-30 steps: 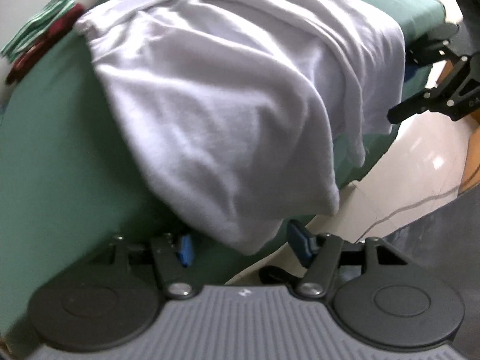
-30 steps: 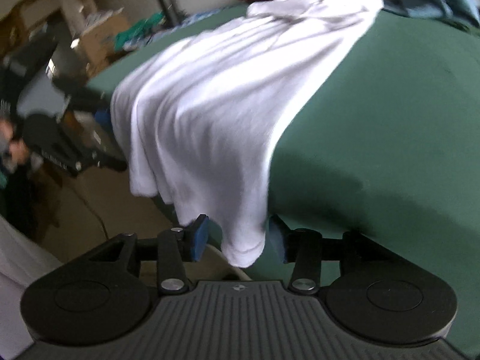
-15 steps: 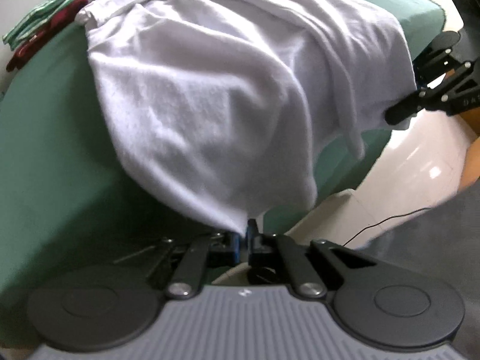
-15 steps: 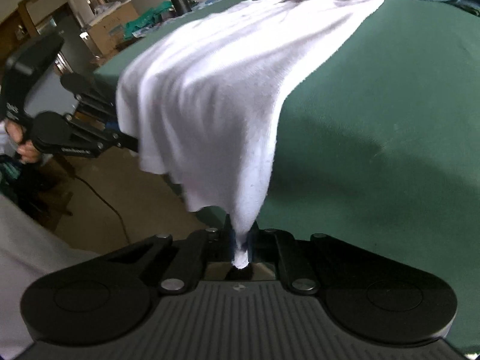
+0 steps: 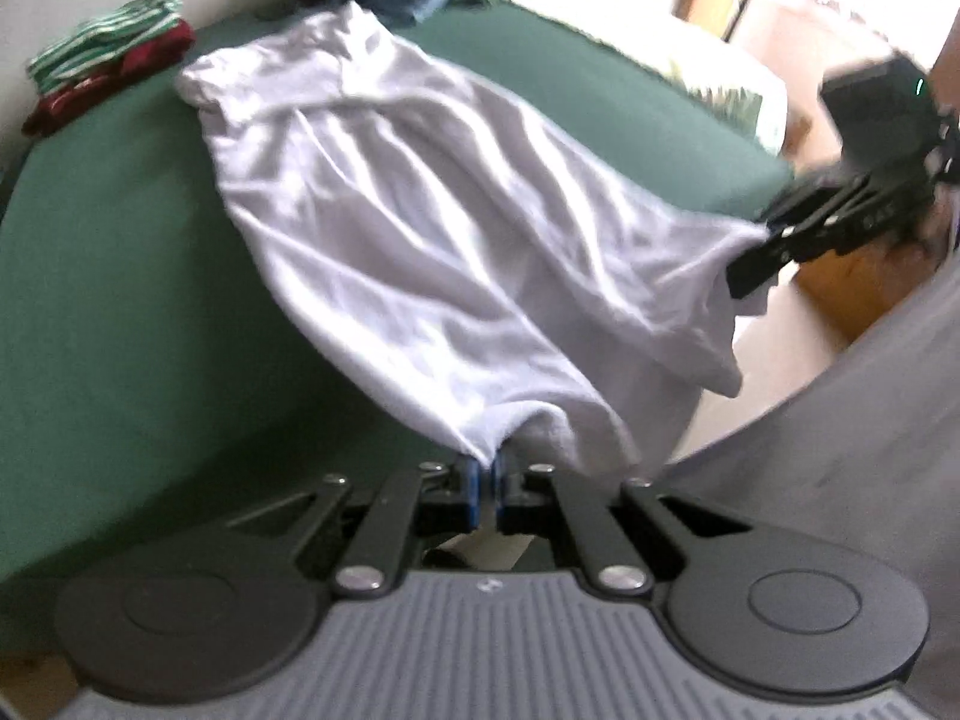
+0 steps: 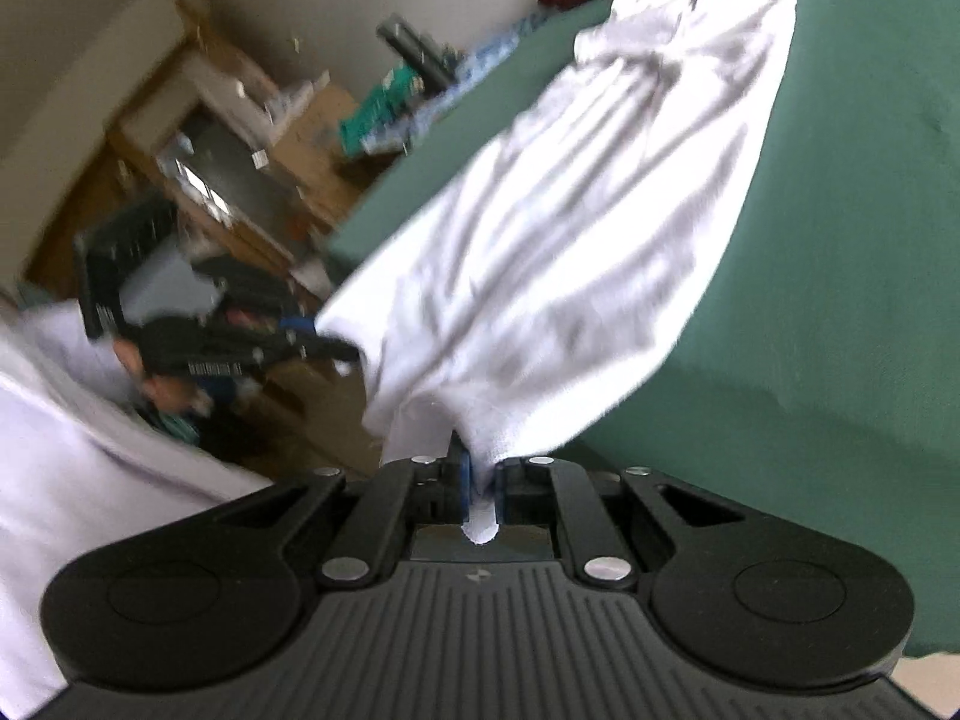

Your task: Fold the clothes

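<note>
Two grippers, left [image 5: 485,480] and right [image 6: 480,483], each clamp a near corner of the white shirt [image 5: 420,240], which stretches lengthwise away across the green table [image 5: 108,300].

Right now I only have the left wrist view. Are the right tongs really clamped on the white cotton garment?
Observer: Yes. The right tongs are shut on the white cotton garment, and a tab of cloth pokes out behind the blue pads.
Operator: What's off to the side of my left tongs?
Observer: Brown cardboard boxes stand past the edge of the green cloth-covered surface, beyond the left tongs.
</note>
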Demonstrator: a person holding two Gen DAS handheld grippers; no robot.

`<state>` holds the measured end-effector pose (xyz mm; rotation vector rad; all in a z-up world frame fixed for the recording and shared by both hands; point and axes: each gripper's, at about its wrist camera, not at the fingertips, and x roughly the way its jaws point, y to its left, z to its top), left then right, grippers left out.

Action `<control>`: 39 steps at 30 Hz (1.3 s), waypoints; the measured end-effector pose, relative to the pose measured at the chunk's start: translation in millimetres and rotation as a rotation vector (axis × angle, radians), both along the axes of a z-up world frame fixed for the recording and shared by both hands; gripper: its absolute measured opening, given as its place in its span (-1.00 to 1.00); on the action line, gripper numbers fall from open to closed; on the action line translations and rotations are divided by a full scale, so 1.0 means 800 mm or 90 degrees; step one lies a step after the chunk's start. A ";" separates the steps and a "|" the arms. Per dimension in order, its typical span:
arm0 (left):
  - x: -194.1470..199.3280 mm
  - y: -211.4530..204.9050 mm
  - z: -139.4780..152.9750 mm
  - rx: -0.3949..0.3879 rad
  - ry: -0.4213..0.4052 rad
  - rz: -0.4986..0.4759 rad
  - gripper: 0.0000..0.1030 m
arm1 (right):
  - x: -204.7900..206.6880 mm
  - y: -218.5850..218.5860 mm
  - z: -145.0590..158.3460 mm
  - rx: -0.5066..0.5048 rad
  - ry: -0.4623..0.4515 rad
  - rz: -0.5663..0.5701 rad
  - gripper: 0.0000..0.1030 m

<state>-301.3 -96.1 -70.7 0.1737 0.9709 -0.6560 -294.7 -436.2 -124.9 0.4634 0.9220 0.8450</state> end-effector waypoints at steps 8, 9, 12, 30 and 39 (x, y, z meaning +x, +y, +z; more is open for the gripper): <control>0.079 0.040 0.040 -0.121 0.007 0.095 -0.96 | 0.052 -0.030 0.017 0.148 0.053 -0.122 -0.84; 0.088 0.042 0.038 -0.120 0.006 0.099 -0.96 | 0.060 -0.031 0.016 0.151 0.055 -0.139 -0.84; 0.131 0.035 0.020 -0.109 0.009 0.103 -0.96 | 0.085 -0.030 0.008 0.148 0.063 -0.183 -0.83; 0.192 0.070 0.018 -0.107 -0.028 0.046 0.30 | 0.112 -0.024 0.045 -0.097 -0.068 -0.358 -0.14; 0.180 -0.003 -0.018 0.047 -0.137 -0.187 0.47 | 0.136 0.053 0.023 -0.387 -0.186 -0.244 -0.06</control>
